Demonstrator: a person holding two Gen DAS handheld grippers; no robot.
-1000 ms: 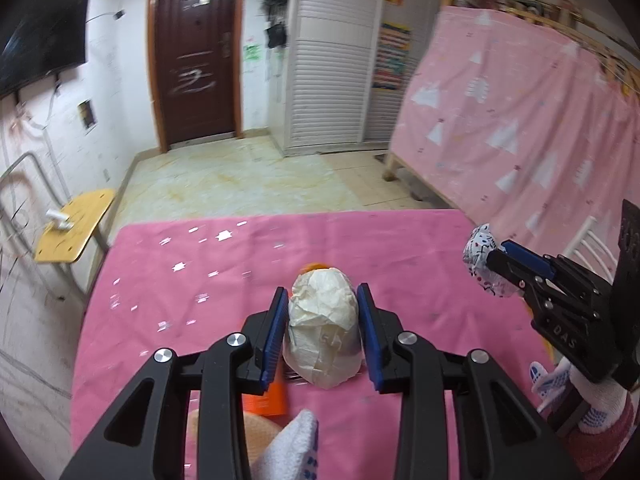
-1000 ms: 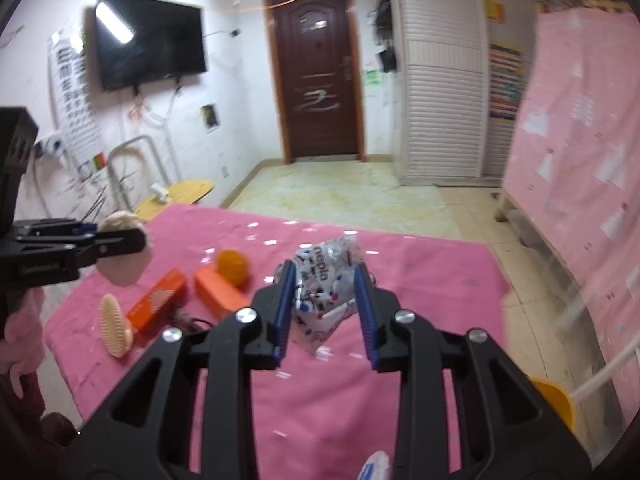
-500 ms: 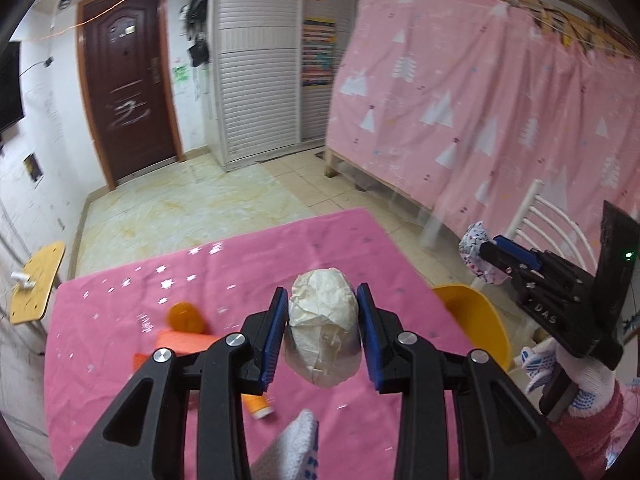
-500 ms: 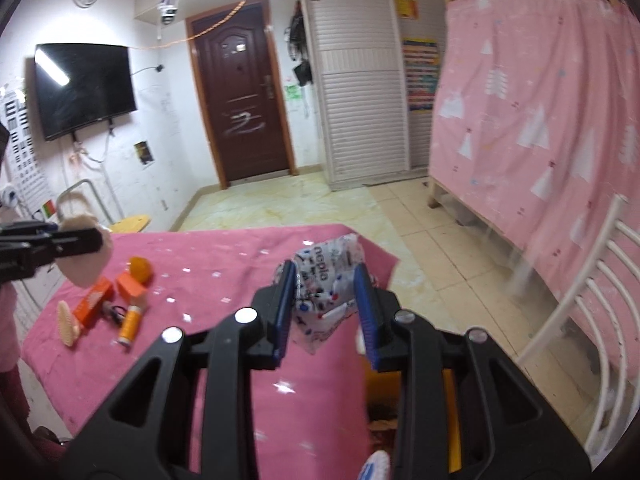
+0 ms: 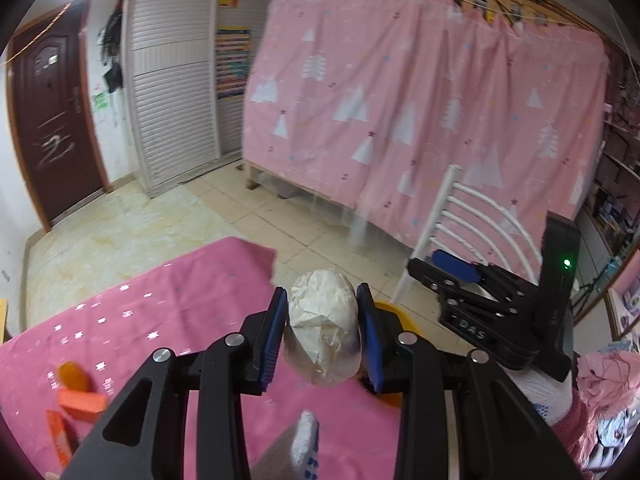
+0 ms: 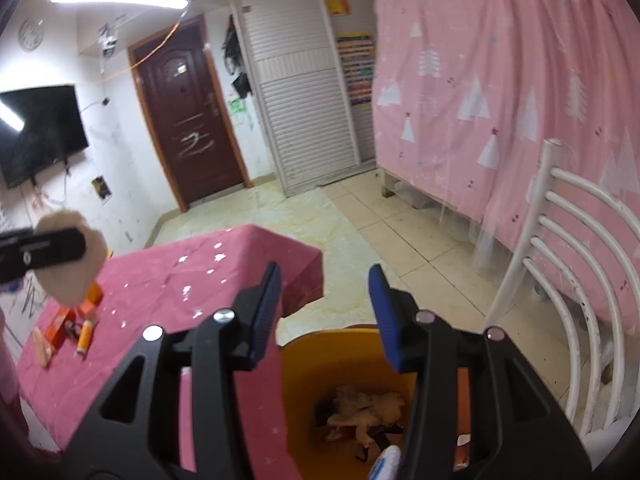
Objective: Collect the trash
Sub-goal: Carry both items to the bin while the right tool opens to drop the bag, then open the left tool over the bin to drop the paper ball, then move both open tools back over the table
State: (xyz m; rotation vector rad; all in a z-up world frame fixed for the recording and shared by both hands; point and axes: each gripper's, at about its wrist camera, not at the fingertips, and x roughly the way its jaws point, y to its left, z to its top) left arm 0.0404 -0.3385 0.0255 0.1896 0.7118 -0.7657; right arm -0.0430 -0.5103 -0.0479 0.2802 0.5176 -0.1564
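Note:
My left gripper (image 5: 322,296) is shut on a crumpled white paper ball (image 5: 322,332), held over the table's corner with the yellow bin (image 5: 404,316) just behind it. My right gripper (image 6: 324,276) hangs above the yellow bin (image 6: 320,344); its jaws are opening and nothing is between them. Brownish crumpled trash (image 6: 364,408) lies at the bin's bottom. From the left wrist, the right gripper (image 5: 436,266) shows side-on at the right. In the right wrist view the left gripper (image 6: 76,244) is at the left edge with the paper ball (image 6: 68,280) in it.
The table under a pink cloth (image 6: 200,264) ends just left of the bin. Orange items (image 6: 86,328) lie near its far left. A white slatted chair (image 6: 568,280) stands right of the bin, before a pink curtain (image 5: 440,120). Tiled floor lies beyond.
Both grippers swung right, from over the table to the yellow bin. The right jaws parted and the patterned wrapper is gone from between them. The left still grips the paper ball.

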